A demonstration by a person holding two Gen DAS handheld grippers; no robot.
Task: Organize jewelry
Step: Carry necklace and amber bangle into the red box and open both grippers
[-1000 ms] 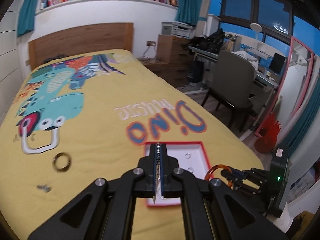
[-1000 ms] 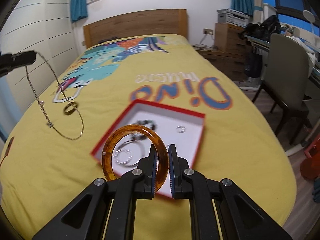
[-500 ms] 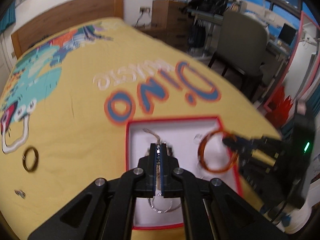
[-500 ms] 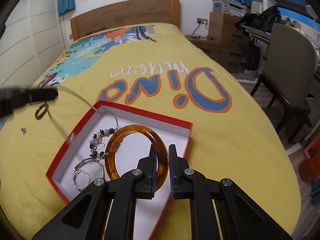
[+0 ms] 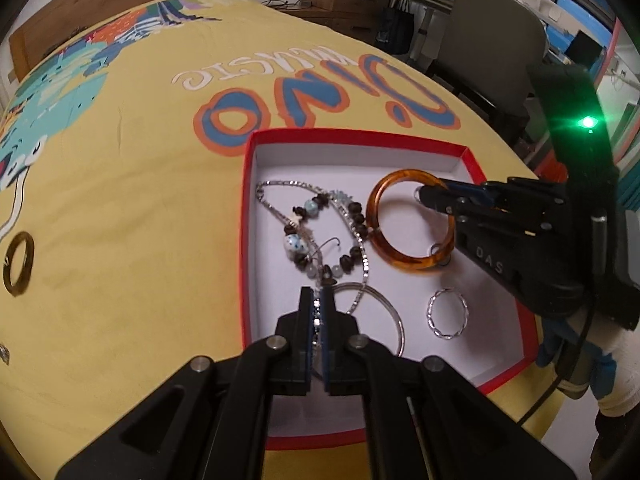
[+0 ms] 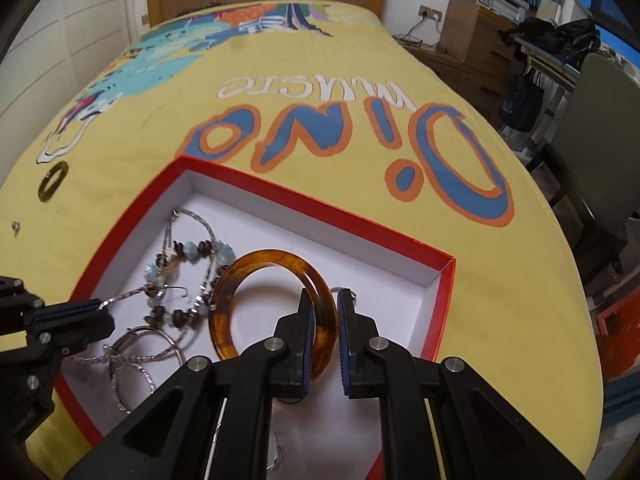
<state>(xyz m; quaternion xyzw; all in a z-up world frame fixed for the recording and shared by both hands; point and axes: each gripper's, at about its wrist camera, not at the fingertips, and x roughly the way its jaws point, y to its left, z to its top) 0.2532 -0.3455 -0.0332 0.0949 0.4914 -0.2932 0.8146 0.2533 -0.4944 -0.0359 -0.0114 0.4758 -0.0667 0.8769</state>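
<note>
Resting between the slightly parted fingers of the right gripper (image 6: 322, 312), the amber bangle (image 6: 272, 304) lies in the red box (image 6: 436, 304) on a yellow bedspread (image 6: 360, 80) (left gripper (image 5: 317, 304) pinches a silver chain (image 6: 120, 300)).

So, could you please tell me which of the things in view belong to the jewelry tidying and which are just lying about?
Part of the job:
- red box
- amber bangle, between the right gripper fingers
- silver chain, in the left gripper
- beaded necklace
- dark ring on the bedspread

Just lying about:
- chair
- dresser
</note>
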